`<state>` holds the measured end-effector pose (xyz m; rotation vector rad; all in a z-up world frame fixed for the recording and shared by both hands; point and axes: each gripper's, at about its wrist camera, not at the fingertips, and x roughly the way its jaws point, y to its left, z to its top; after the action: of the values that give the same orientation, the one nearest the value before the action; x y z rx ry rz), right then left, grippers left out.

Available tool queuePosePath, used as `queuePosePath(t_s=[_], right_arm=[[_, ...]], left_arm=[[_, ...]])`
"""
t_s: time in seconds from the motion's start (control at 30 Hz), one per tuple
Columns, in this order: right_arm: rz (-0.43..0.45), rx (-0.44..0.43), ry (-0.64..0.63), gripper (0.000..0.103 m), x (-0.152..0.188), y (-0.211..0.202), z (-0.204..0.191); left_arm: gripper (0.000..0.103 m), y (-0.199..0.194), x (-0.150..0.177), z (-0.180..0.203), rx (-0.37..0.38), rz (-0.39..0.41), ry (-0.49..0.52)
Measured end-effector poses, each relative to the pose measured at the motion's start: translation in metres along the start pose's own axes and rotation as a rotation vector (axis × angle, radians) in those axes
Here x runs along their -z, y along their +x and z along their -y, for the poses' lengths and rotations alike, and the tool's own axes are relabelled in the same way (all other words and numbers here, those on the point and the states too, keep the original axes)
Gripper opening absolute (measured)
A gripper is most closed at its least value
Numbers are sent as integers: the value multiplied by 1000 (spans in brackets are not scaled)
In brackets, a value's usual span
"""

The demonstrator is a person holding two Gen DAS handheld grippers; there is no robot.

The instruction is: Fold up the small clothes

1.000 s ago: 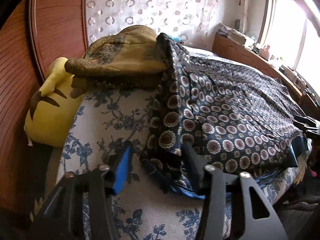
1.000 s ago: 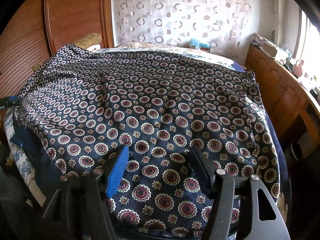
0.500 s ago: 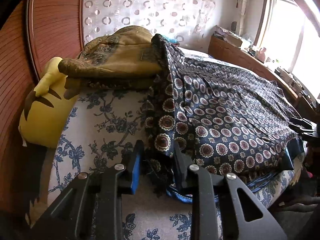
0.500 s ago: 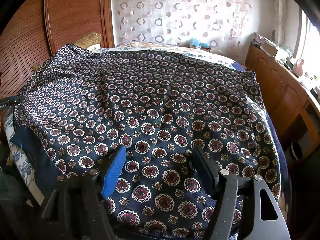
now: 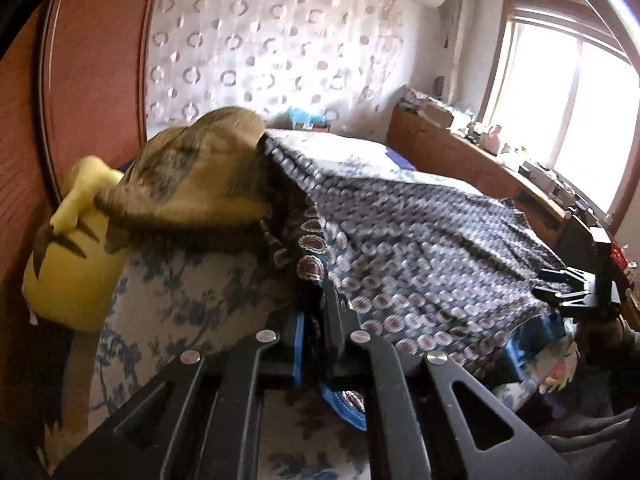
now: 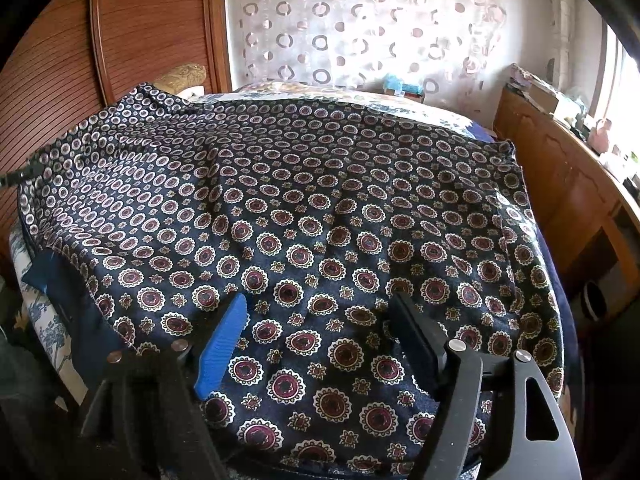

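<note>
The patterned garment [image 6: 320, 216], navy with maroon medallions, lies spread across the floral bedsheet [image 5: 168, 312], covering most of the bed in your right wrist view. Your left gripper [image 5: 316, 320] has its fingers closed together on the garment's near left edge, with cloth pinched between the blue pad and the black one; the fabric rises from that pinch in a blurred ridge. Your right gripper [image 6: 320, 332] has its fingers spread wide, hovering over the garment's near hem with the cloth showing between them; you cannot tell whether the tips touch it.

Only your left view shows the brown cushion [image 5: 192, 184] just beside the garment's far corner and the yellow plush toy [image 5: 72, 268] under it against the wooden headboard [image 5: 92, 64]. It also catches the right gripper from the side at the far right. Your right view alone gives the garment's whole flat spread and the wooden cabinet [image 6: 560, 184] along the bed's right side.
</note>
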<state>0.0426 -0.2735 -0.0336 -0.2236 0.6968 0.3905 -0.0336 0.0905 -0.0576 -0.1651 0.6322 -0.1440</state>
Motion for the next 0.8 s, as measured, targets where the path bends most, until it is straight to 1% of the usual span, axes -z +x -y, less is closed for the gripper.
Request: queuePosePath(t_s=[0.17,0.27,0.5,0.57,0.67,0.8], right_arm=[[-9,6,6,81,1,-1,1],[-13,15,35,85,2,-3,4],[-7,48,65,90,10,-10,4],[-3,68,68,93,13,-12,7],[-20,88,103,94,16,-15,13],[-40,88,92,94,19,-21,15]], left_arm=[[7,0,-10,15,29,22,25],[7,3,-20,24,54,38,36],[7,11,-46,58,121,72,89],[7,13,-51,66,138,79,102],[7,19,-60,83,183,85,114],[6,25,-71,106,222,91,150]])
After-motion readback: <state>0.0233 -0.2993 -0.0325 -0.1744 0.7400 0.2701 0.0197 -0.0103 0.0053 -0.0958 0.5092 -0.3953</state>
